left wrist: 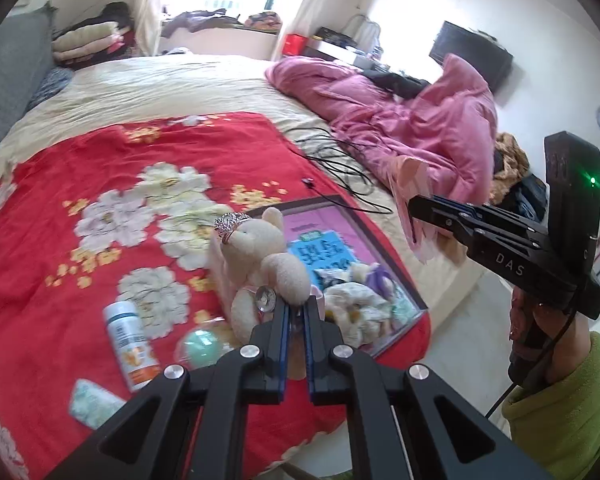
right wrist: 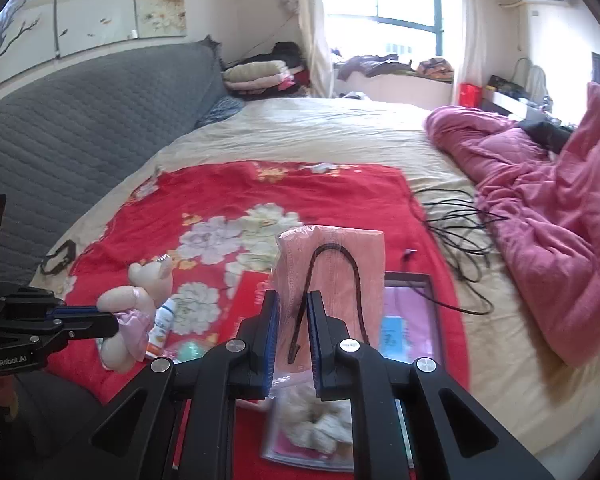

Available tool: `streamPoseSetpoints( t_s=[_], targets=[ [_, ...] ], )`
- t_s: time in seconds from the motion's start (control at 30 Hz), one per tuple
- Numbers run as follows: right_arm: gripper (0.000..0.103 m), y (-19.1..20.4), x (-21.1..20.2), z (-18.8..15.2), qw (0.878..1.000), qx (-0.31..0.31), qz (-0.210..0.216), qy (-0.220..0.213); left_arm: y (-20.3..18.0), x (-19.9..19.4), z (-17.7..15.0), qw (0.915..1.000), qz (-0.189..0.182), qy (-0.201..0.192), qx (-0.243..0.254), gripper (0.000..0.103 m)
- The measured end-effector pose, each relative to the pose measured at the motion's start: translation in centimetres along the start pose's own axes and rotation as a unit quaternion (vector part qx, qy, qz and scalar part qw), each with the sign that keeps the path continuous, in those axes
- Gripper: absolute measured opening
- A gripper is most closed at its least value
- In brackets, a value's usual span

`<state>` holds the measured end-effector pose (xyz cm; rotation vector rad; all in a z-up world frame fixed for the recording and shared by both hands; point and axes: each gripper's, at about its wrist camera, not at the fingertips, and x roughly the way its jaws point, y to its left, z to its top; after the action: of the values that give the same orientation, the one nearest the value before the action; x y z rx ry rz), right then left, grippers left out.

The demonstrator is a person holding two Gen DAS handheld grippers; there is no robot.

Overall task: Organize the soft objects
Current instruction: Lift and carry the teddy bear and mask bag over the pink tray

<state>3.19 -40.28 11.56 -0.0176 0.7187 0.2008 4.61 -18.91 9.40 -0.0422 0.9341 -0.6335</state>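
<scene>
The left gripper (left wrist: 296,312) has its jaws clamped on a cream plush teddy bear (left wrist: 256,256), held above the red floral blanket (left wrist: 100,184) on the bed. The right gripper (right wrist: 293,320) has its jaws clamped on a clear-wrapped pink cloth packet (right wrist: 332,256) above the dark-rimmed tray (right wrist: 432,292).

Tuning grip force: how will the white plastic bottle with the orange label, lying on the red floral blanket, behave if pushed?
The white plastic bottle with the orange label lies on its side, so it will probably roll if nudged across its length. The red floral blanket looks soft and may damp that roll. Its smooth, rigid-looking wall may slip between pads.
</scene>
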Motion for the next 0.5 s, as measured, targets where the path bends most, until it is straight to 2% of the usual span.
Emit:
streamPoseSetpoints(
  t_s=[0.27, 0.5],
  targets=[
    [0.014, -4.0, -1.1, -2.3, 0.999, 0.028, -0.019, 0.005, -4.8, 3.7, 0.1, 0.9986, -0.022, 0.029, 0.039, 0.006],
    [0.014, -7.0, -1.2, -4.7, 0.998, 0.056, -0.028, 0.013, -7.6, 8.6, -1.0, 0.9951, -0.035, 0.073, 0.056, 0.006]
  ],
)
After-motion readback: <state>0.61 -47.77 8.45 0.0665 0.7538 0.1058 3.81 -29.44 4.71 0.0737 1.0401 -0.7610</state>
